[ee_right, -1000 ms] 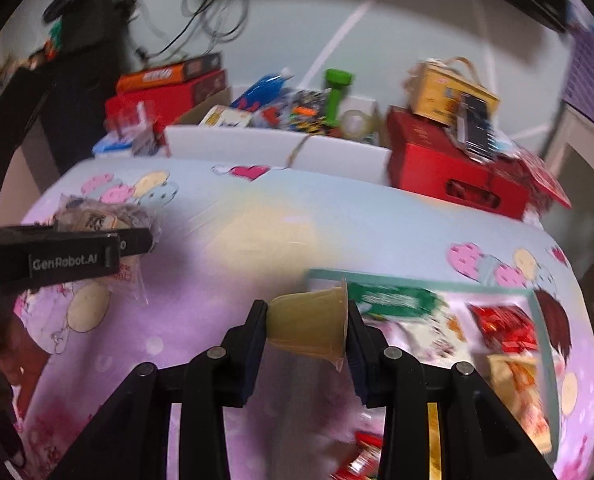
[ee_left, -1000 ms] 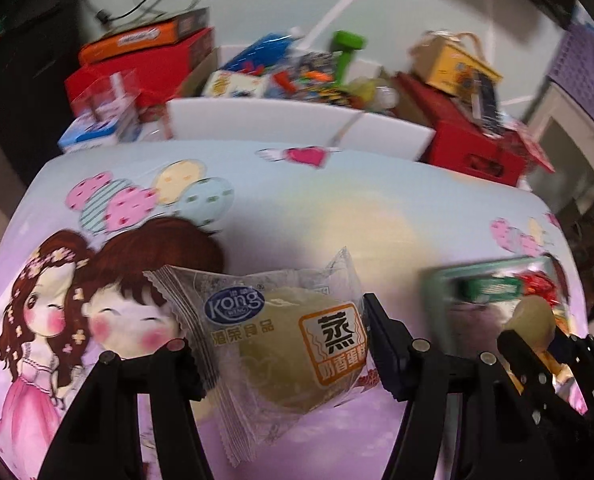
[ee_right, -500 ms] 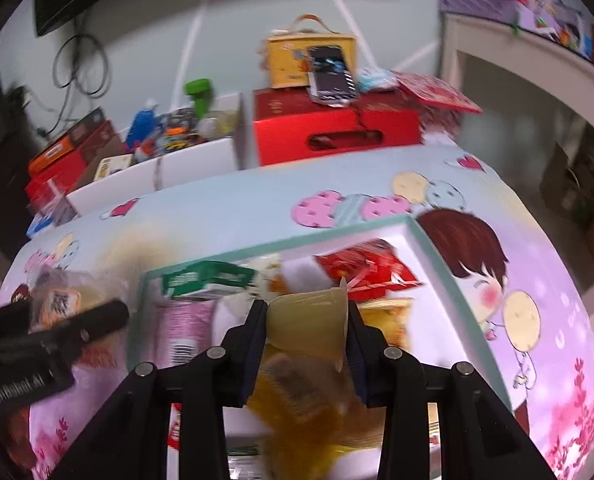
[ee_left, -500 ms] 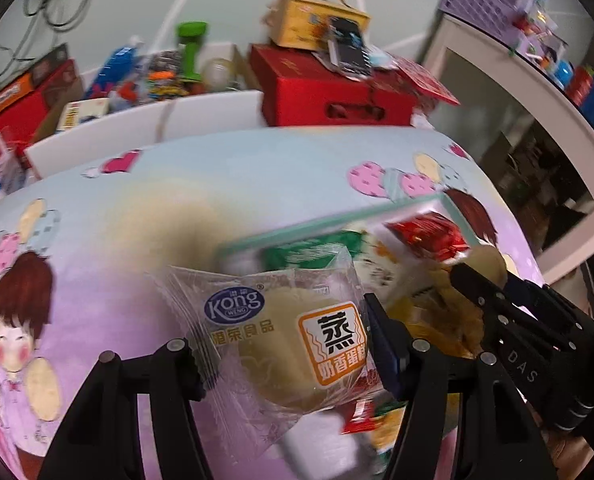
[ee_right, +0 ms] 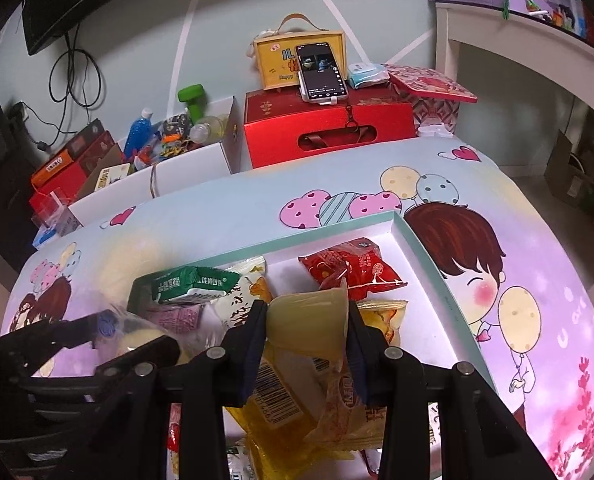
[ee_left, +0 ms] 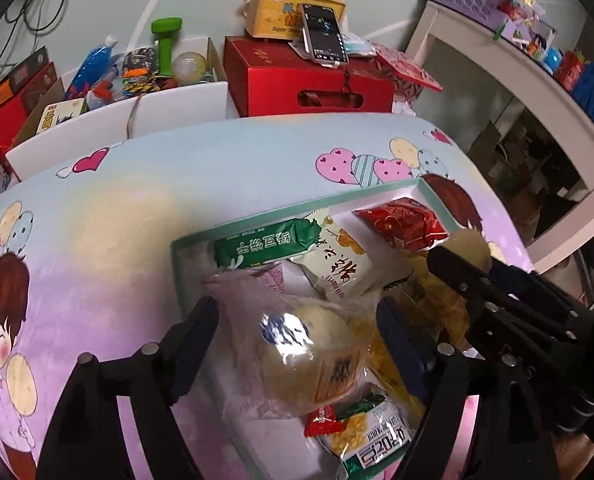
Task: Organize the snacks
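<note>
A shallow box with a teal rim (ee_left: 297,210) (ee_right: 425,264) lies on the cartoon cloth and holds several snack packs: a green pack (ee_left: 267,244) (ee_right: 195,282), a red pack (ee_left: 399,226) (ee_right: 353,268), yellow packs (ee_right: 289,404). My left gripper (ee_left: 297,334) is open over the box; the clear-wrapped steamed cake (ee_left: 309,354) sits loose between its fingers, blurred. My right gripper (ee_right: 307,330) is shut on a pale yellow jelly cup (ee_right: 309,316) (ee_left: 467,246) above the box's middle.
Behind the table stand a red gift box (ee_right: 329,132), a yellow carry box with a phone (ee_right: 321,72) leaning on it, and a white bin (ee_right: 177,160) of bottles and clutter. A white desk (ee_right: 517,36) is at the right. Bare cloth lies left of the box.
Both grippers moved right from the bare cloth to over the box. The left gripper opened and let the steamed cake go. The right still holds the jelly cup.
</note>
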### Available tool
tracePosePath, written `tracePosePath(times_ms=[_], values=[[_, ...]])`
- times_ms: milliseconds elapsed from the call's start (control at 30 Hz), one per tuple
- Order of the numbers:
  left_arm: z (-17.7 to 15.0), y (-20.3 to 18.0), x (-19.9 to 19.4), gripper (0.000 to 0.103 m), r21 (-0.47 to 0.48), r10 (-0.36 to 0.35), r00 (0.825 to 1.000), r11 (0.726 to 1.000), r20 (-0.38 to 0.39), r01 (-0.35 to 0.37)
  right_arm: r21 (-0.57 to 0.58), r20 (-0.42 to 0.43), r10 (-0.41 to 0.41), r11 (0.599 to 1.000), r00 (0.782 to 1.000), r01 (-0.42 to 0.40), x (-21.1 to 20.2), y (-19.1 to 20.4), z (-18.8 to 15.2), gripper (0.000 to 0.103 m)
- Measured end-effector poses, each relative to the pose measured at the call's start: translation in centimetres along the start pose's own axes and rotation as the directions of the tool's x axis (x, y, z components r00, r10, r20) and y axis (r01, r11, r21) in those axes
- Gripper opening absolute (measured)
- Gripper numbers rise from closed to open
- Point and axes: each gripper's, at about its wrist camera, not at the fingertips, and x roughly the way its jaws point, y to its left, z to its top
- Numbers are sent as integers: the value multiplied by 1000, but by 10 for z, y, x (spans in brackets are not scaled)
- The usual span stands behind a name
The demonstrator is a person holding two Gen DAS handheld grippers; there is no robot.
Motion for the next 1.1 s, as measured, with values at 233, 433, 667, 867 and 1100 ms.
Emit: tracePosePath(times_ms=[233,433,667,867,1100], values=[[-16,21,-31,89,-41,61,998,997,34,-60,-17,19,-11,1000,1000,11,-12,7,-4,63],[-41,48,-57,94,-99,195,977,977,83,-187,-51,41,-8,999,999,10,-31,18,-21,82],[-82,69,-76,94,-150,296,949,949,105,-279,-119,50,-15,993,999,21,-50,37,-55,103],[-114,77,-90,94,-173,367,924,922,105,-346,-146,41,-25,989,999,31,-62,49,-79,103],[-139,79,-99,94,-208,458,886,875,67,-437,-166,20,-19,986,1000,22,-71,58,-99,103]])
